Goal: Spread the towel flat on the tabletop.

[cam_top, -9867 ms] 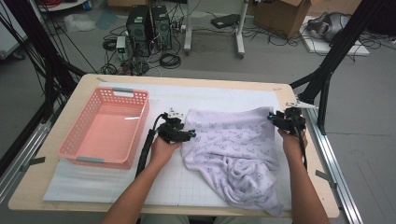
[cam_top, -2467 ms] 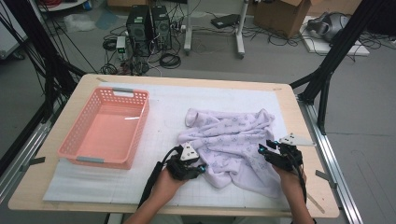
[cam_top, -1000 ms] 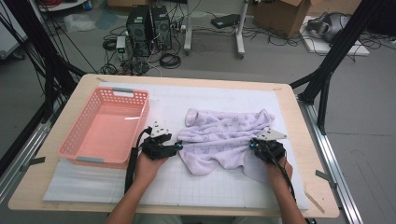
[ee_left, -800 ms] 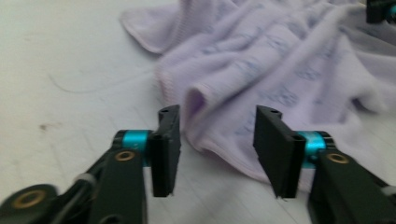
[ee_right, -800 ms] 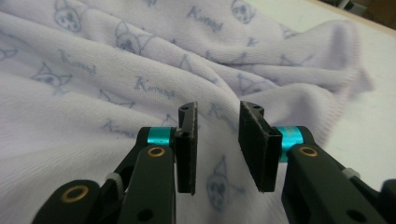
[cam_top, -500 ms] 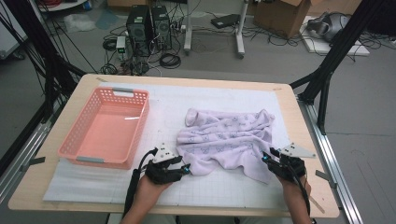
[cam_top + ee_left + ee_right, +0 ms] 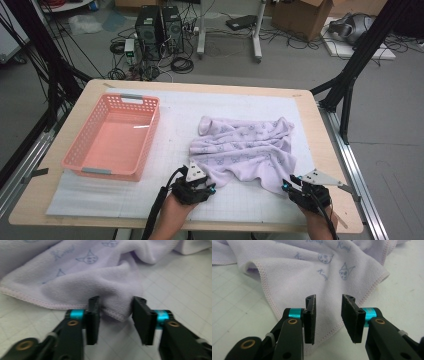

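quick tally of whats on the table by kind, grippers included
towel: 1 (lilac, crumpled)
basket: 1 (pink, nothing in it)
grippers: 2, left gripper and right gripper, both open at the towel's near edge
white mat: 1
total: 5

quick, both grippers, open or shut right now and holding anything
Left gripper: open, jaws astride a corner of the towel.
Right gripper: open, over the towel's hem, holding nothing.

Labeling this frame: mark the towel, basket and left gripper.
towel (image 7: 247, 150), high view, middle of the cloth
basket (image 7: 145, 142), high view, right wall
left gripper (image 7: 115, 308), left gripper view, between the open jaws
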Motion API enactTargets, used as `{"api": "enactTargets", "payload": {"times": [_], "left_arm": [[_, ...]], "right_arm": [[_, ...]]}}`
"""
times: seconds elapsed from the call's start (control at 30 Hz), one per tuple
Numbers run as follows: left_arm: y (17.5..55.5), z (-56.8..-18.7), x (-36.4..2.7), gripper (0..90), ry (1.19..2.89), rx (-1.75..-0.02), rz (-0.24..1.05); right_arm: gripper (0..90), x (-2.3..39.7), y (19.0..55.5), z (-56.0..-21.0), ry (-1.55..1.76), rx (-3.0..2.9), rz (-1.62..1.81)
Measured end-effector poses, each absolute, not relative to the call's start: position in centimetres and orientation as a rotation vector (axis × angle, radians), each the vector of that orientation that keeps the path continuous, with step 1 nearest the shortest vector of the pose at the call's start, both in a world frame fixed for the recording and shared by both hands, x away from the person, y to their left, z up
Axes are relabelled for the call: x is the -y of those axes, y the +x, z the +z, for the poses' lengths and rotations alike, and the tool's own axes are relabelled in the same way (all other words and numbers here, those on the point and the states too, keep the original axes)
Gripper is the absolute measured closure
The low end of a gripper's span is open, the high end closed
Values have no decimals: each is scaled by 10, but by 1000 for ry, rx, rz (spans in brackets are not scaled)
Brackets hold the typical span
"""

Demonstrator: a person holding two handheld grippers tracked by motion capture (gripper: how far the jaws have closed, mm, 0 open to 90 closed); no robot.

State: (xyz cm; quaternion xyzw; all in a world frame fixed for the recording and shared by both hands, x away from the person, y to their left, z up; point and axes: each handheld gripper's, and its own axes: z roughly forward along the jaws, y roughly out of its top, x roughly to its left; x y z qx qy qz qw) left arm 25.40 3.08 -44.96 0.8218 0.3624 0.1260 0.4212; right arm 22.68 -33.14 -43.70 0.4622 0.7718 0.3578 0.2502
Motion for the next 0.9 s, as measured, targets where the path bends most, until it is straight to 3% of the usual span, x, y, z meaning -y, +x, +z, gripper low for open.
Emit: {"api": "enactTargets", "payload": {"times": [0.07, 0.1, 0.43, 0.5, 0.53, 0.6, 0.9], "left_arm": [[254, -449, -31, 829, 2070, -916, 372], [255, -449, -33, 844, 2066, -919, 362], [239, -438, -91, 851, 2010, -952, 300], [235, -436, -102, 851, 1997, -952, 289], [233, -436, -107, 851, 1993, -955, 285], [229, -435, -114, 851, 1981, -955, 270], [213, -437, -119, 847, 1973, -880, 154]], "right_arm": [[642, 332, 227, -438, 1264, -2108, 974], [642, 332, 227, -439, 1266, -2115, 975], [643, 329, 233, -447, 1278, -2178, 957], [685, 328, 233, -447, 1281, -2180, 960], [825, 329, 232, -446, 1285, -2204, 973], [871, 329, 230, -444, 1263, -2237, 954], [880, 353, 203, -431, 1247, -2279, 920]]}}
